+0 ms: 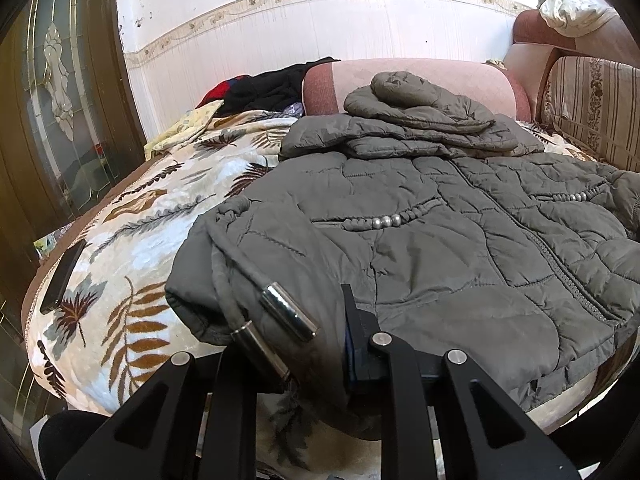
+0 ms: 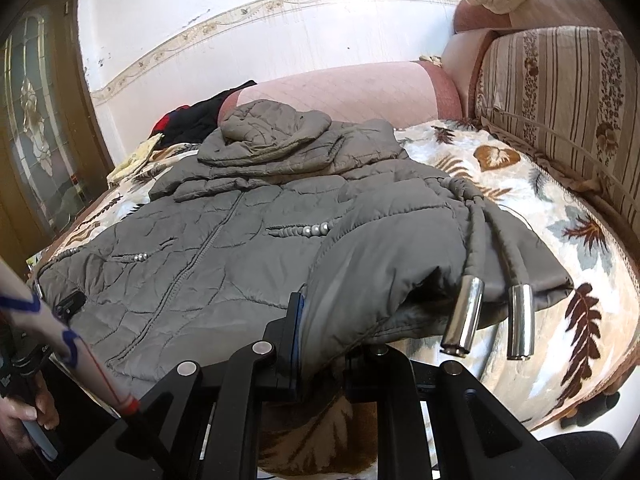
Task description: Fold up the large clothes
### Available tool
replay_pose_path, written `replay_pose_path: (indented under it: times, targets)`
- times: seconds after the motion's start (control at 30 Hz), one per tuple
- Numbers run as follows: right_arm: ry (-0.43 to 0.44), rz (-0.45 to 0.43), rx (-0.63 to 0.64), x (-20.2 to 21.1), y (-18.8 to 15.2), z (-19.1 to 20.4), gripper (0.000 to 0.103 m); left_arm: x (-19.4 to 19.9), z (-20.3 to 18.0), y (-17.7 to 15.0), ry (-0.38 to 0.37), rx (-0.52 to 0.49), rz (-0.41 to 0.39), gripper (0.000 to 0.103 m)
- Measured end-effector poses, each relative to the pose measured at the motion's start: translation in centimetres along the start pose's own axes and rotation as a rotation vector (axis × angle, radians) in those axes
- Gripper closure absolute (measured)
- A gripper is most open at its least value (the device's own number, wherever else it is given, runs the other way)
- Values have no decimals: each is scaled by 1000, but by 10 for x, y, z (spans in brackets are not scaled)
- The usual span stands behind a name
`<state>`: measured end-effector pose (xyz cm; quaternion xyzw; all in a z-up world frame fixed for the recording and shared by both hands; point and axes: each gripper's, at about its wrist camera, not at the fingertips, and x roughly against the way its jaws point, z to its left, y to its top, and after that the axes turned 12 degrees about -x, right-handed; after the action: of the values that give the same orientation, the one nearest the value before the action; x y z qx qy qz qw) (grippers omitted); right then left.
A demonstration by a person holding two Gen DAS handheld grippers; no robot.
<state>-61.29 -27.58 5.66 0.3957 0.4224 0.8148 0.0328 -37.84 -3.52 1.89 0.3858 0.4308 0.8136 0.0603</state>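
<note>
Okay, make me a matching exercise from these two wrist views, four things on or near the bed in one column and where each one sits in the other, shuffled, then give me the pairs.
Things:
1. grey quilted puffer jacket
2. flat black phone
3. shiny metal cord ends
4. black and red clothes pile

Places:
A. near the edge of the leaf-print blanket, beside the door
B. by the wall, next to the pink bolster
C. spread flat across the bed, hood folded on top
D. dangling off the jacket's near hem corner

Pairs: 1-C, 2-A, 3-D, 4-B
</note>
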Motion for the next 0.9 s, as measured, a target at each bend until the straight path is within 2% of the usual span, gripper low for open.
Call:
replay_pose_path:
  times: [0.37,0.57,0.7,0.9]
  targets:
    - [17,-25,26,15,2,6,88,9,7,5,2,4,-19,85]
    - [63,-36,-8,21,24,5,88,18,17,22,-9,7,-49,85]
    - [110,-62,-21,28,56,11,87,26,29,53,-14,8,-100,85]
    - [175,-114,-26,29,124,28,87,25,53,126,-25,18,-164,83]
